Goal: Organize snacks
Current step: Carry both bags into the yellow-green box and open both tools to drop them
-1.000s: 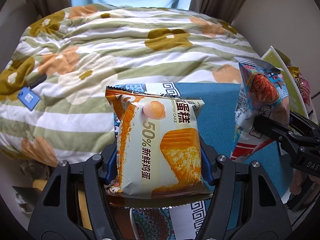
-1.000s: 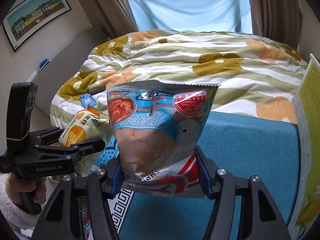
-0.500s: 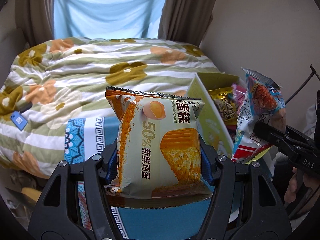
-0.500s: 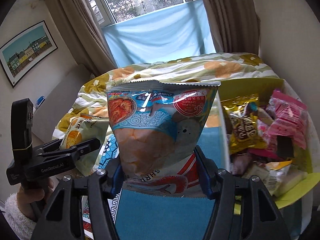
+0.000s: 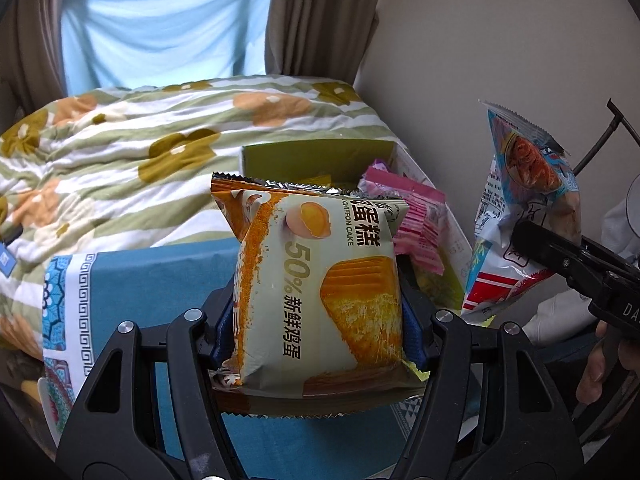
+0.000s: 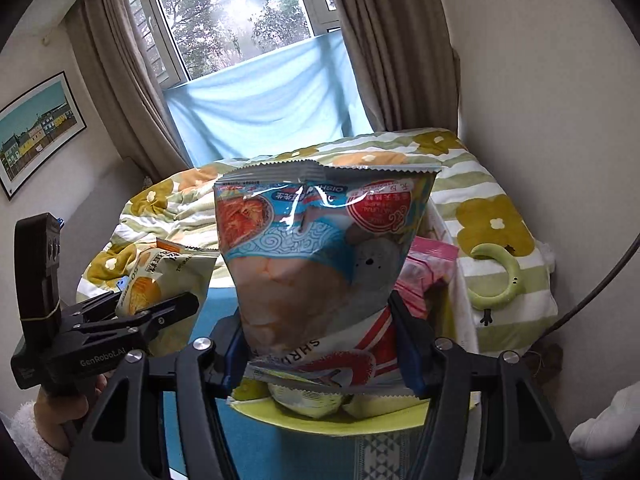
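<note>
My left gripper [image 5: 318, 320] is shut on a pale green and orange chiffon cake packet [image 5: 320, 276], held upright above the blue cloth. My right gripper [image 6: 320, 340] is shut on a blue shrimp chips bag [image 6: 320, 264], held upright over the yellow-green snack box [image 6: 340, 424]. In the left wrist view the box [image 5: 316, 156] stands just behind the cake packet, with a pink packet [image 5: 416, 224] inside, and the chips bag [image 5: 524, 208] hangs at the right. In the right wrist view the left gripper and its cake packet [image 6: 160, 276] are at the left.
A blue patterned cloth [image 5: 152, 288] covers the table under both grippers. A bed with a flowered striped quilt [image 5: 120, 152] lies behind it. A beige wall [image 5: 500, 40] is to the right. A green ring toy [image 6: 500, 280] lies on the quilt at the right.
Both grippers have swung right with their packets, towards the snack box. The box now stands right behind the cake packet and under the chips bag.
</note>
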### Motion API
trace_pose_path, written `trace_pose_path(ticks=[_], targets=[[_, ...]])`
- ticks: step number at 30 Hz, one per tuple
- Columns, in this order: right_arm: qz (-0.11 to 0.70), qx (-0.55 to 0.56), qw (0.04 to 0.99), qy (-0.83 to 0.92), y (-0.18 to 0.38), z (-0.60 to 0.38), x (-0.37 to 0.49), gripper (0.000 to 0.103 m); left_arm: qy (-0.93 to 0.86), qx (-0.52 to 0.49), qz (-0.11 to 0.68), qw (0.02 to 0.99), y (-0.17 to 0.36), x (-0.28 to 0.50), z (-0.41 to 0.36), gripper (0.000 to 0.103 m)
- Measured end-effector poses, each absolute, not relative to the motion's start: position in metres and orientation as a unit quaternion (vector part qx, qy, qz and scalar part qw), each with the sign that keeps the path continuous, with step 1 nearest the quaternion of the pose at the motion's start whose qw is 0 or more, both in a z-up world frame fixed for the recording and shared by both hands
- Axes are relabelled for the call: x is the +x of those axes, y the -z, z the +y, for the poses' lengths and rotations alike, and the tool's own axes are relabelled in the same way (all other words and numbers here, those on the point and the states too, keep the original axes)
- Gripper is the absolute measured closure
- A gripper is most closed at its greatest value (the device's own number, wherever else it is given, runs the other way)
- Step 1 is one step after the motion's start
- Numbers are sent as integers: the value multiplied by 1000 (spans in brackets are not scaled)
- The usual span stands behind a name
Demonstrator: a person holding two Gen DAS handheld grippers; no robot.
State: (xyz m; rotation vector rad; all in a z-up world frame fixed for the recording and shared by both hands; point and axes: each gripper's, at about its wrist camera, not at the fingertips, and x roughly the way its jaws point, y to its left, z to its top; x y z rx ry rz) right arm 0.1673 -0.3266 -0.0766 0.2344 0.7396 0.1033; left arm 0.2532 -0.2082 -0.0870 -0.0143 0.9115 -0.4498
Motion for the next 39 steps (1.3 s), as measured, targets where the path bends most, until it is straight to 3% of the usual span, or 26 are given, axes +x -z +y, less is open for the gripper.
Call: trace_pose_path(ticks=[4,6,7,8,31,32,35,39], targets=[[369,118,920,-57,79,-350,175,45,213,-1,447,869,98,259,-238,39],[373,118,918,-62,81,-357,179,45,203,12,444,872,100,261,-249,25],[374,118,918,-63,82,-361,180,46,198,19,445,873,102,264,-251,6],[374,118,917,-65,82,-365,180,46,192,23,442,876,102,264,-254,1],[402,109,905,-88,83,-349,264,44,159,-1,440,884,95,297,-182,1],[407,112,902,-88,85,-347,270,41,159,-1,440,884,95,299,-178,1],[412,120,900,-72,91,-341,284,3,159,-2,442,883,97,302,-169,1],[399,112,910,-24,93,-334,277,1,165,1,443,881,100,303,-158,1]])
